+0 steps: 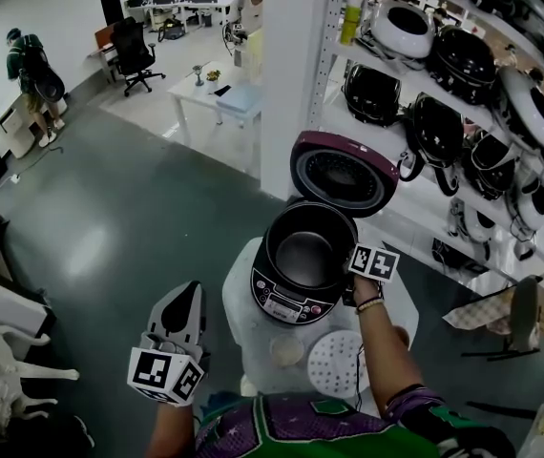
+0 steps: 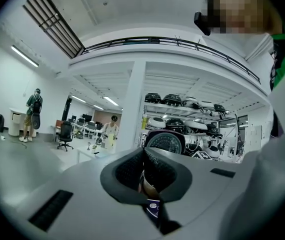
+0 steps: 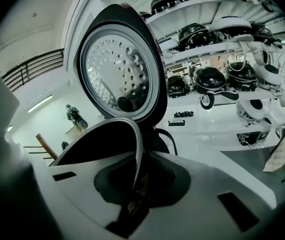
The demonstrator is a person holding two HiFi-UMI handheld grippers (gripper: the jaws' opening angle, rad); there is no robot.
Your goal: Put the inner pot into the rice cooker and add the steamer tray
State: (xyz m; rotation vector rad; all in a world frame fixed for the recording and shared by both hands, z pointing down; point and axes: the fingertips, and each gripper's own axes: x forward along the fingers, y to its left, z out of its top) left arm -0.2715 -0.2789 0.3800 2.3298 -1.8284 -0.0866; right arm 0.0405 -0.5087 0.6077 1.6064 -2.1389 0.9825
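1 inner pot (image 1: 303, 251), seemingly in rice cooker (image 1: 286, 301), rim clamped by right gripper (image 3: 135, 184), left gripper (image 2: 145, 176) closed, empty

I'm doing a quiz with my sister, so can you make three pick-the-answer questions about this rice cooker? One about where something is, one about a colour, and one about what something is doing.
1. Where does the steamer tray lie?
A) on the white table, in front of the rice cooker
B) inside the cooker
C) on a shelf

2. What colour is the outside of the cooker's lid?
A) green
B) yellow
C) purple

3. What is the right hand-held gripper doing?
A) hanging open and empty
B) clamping the rim of the inner pot
C) gripping the steamer tray

Answers:
1 A: the tray lies flat on the tabletop, nearer the person than the cooker.
2 C: the raised lid's outer edge shows purple.
3 B: the pot's thin rim runs between its closed jaws.
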